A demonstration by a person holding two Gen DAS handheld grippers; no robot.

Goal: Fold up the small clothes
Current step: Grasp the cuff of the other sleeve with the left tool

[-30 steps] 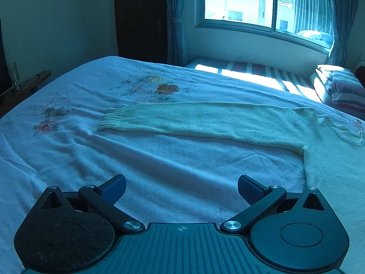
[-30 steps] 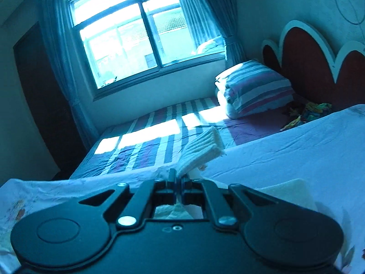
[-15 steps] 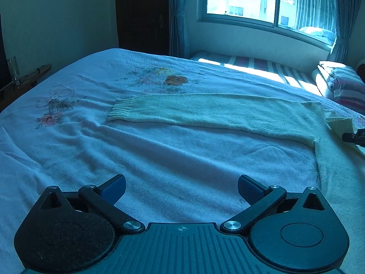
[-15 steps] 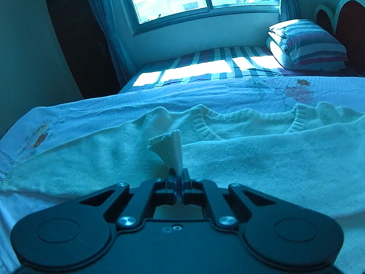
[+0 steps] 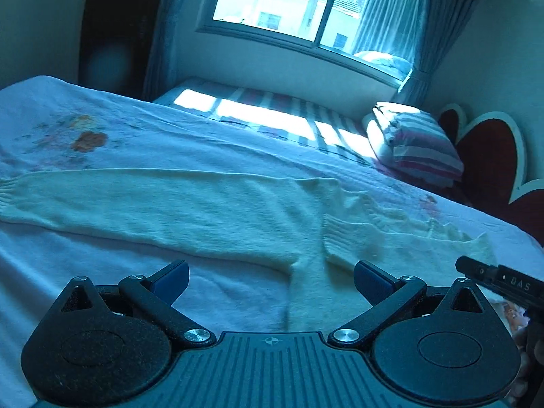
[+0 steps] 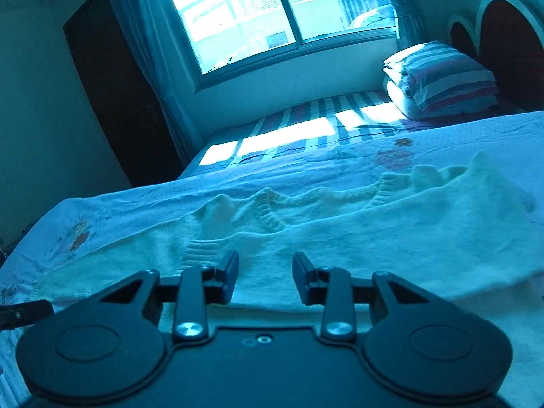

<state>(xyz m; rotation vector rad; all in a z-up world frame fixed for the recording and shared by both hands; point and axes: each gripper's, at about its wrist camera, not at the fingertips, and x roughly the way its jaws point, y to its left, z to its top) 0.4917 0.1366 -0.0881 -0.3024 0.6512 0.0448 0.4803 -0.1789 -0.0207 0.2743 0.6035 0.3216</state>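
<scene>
A cream knitted sweater (image 5: 210,204) lies flat on the bed. One sleeve stretches out to the left. The other sleeve is folded across the chest, its ribbed cuff (image 5: 343,234) lying near the armpit; the cuff also shows in the right wrist view (image 6: 200,250). My left gripper (image 5: 270,277) is open and empty, just above the sweater's armpit. My right gripper (image 6: 265,273) is open and empty over the folded sleeve, just right of the cuff. The sweater (image 6: 408,224) fills the middle of that view, neckline (image 6: 272,214) behind.
The bed has a pale floral bedspread (image 5: 102,129). A striped folded blanket (image 5: 414,142) lies at the head end by the red headboard (image 5: 489,149). A striped mattress strip (image 6: 306,125) runs under the window. The other gripper's edge (image 5: 499,278) shows at right.
My right gripper carried the sleeve cuff across the chest, laid it down and opened. My left gripper moved right, closer to the sweater's armpit, staying open.
</scene>
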